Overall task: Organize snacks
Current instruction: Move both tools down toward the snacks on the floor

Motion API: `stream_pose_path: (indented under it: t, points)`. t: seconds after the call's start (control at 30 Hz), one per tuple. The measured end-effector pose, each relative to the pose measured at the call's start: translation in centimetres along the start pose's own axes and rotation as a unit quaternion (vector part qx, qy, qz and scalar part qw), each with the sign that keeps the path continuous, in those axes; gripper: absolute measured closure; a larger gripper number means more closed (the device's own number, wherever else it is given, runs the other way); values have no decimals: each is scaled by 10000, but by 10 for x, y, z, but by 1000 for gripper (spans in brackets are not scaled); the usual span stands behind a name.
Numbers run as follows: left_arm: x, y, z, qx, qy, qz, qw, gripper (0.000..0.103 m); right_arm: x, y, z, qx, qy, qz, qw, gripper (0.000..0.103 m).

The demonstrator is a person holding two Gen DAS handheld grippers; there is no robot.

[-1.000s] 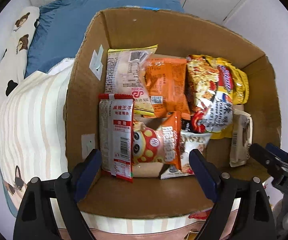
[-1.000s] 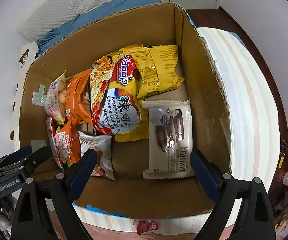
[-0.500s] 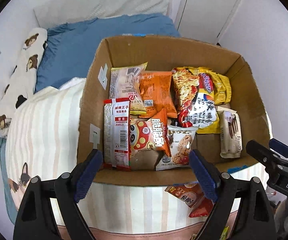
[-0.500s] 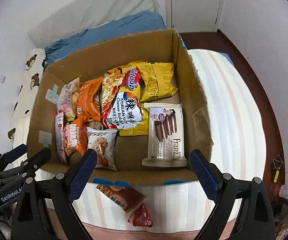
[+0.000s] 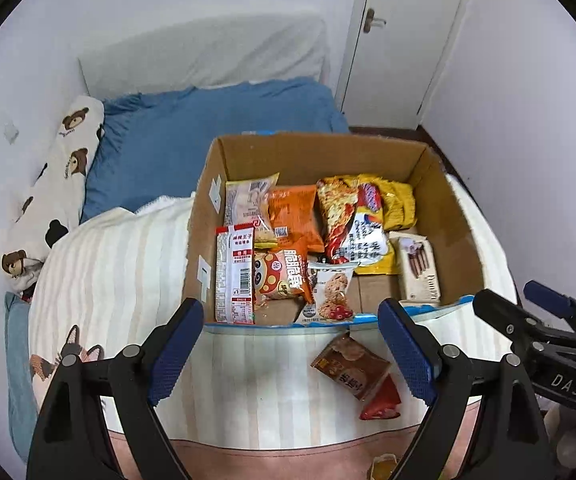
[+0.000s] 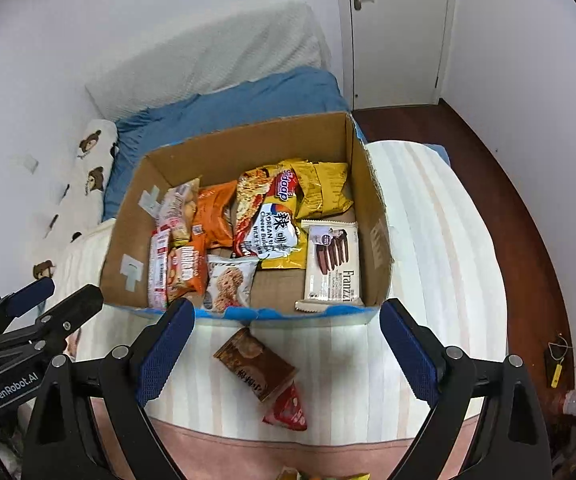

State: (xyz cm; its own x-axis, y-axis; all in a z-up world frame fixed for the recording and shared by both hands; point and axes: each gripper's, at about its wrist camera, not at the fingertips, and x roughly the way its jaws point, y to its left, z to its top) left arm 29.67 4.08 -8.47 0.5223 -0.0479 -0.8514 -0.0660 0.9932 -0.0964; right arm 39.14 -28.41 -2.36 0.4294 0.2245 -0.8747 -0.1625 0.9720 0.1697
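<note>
An open cardboard box [image 5: 460,216] [image 6: 372,216] sits on a striped bed and holds several snack packets: a red-white packet [image 5: 235,276], an orange bag [image 5: 292,216], a noodle pack [image 6: 266,216], a white wafer pack [image 6: 333,266]. A brown snack packet [image 5: 350,366] [image 6: 254,364] and a small red packet [image 5: 382,402] [image 6: 288,408] lie on the bed in front of the box. My left gripper [image 5: 292,354] is open and empty above the bed before the box. Open and empty too, my right gripper [image 6: 284,354] hangs above the brown packet.
A blue pillow [image 5: 192,140] and a bear-print pillow [image 5: 56,184] lie behind and left of the box. A white door [image 6: 396,28] stands at the back. Dark wood floor [image 6: 508,184] runs along the bed's right side. Each gripper shows at the edge of the other's view.
Both grippers have risen and pulled back from over the box. The whole box, the bed in front of it and the two loose packets have come into view.
</note>
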Motion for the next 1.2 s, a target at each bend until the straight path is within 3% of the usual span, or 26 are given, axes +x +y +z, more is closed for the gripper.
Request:
stream_pose_path:
  t: [0.1, 0.3, 0.5, 0.6, 0.73, 0.97, 1.07, 1.2]
  points:
    - [-16, 0, -7, 6, -170, 21, 9999, 14, -16, 1, -8, -31, -130, 18, 9999, 7]
    - [-26, 2, -29, -117, -117, -69, 9998, 14, -35, -3, -31, 18, -142, 156, 9998, 7]
    - [-5, 3, -92, -118, 511, -40, 9986, 14, -14, -32, -95, 409, 713, 371, 9959, 7]
    - [19, 3, -128, -123, 991, 31, 9950, 14, 9, -60, -142, 984, 1272, 432, 9860, 7]
    - [47, 3, -165, -172, 1559, 82, 9876, 14, 42, -105, -204, 2245, 1990, 783, 9507, 7]
    - [73, -15, -200, 86, 2055, 151, 9785, 14, 90, -146, -286, 4194, 2499, 1265, 8635, 7]
    - [80, -24, -210, 221, 2186, 187, 9754, 14, 103, -151, -297, 4649, 2378, 1318, 8426, 7]
    - [86, -34, -219, 384, 2314, 210, 9719, 14, 117, -150, -304, 4904, 2378, 1289, 8284, 23]
